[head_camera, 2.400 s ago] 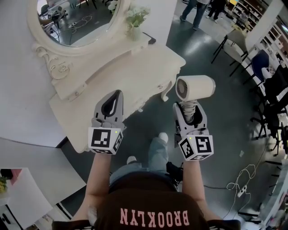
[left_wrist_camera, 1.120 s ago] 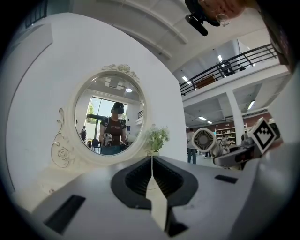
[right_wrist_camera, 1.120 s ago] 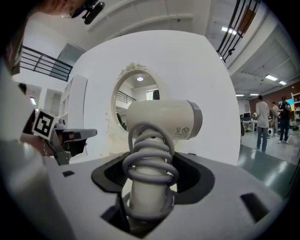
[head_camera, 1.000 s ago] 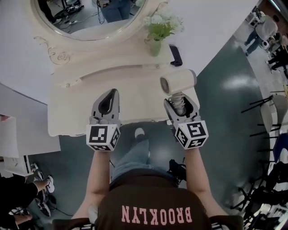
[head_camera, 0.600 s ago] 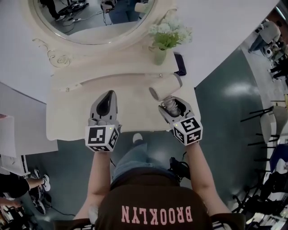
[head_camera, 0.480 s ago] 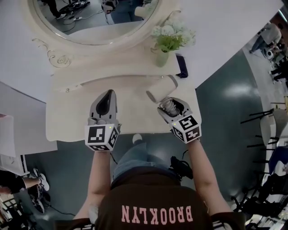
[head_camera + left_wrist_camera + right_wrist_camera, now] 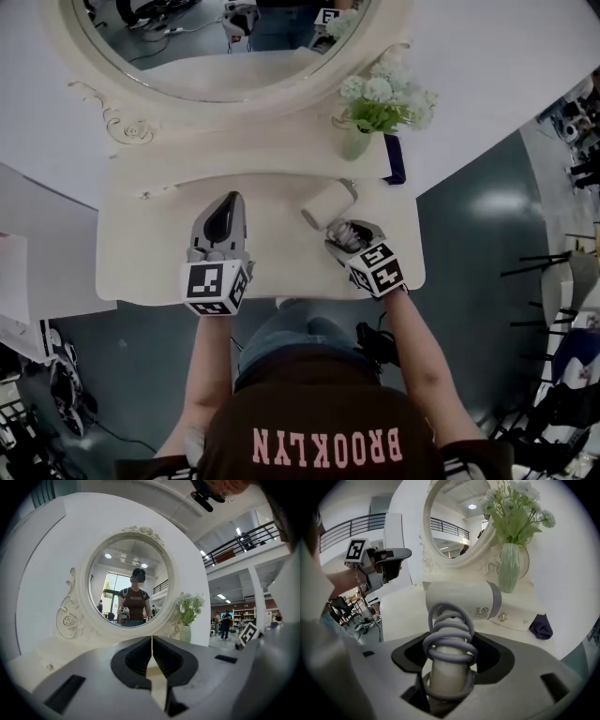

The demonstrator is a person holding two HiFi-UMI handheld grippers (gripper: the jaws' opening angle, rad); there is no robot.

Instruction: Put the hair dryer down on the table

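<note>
Right gripper view first: the right gripper [image 7: 450, 674] has its jaws clamped on the handle of the hair dryer [image 7: 461, 599], with the coiled cord [image 7: 450, 641] wrapped round that handle right where the pads bite. The white barrel lies crosswise ahead of me, above the pale table [image 7: 405, 616]. From here I can't tell whether it touches the top or hangs just off it.

In the head view the hair dryer [image 7: 328, 203] sits over the right half of the table [image 7: 150, 248], in front of the vase [image 7: 356, 142] and well inside the edge. The right gripper [image 7: 347, 234] is tipped downward behind it. The left gripper [image 7: 228, 208] hovers over the middle of the table, off to the dryer's left and apart from it. Its own view shows the left gripper [image 7: 151, 651] with its jaws together and nothing in them, facing the mirror [image 7: 133, 590].

So I read this as the lowering step, nearly done: right spot, release not yet made. Next I'd want the barrel settled flat on the bare top, clear of the vase and the dark cloth [image 7: 541, 626]. Only then would I open the right jaws and draw straight back, so the cord doesn't snag and drag the dryer along.
</note>
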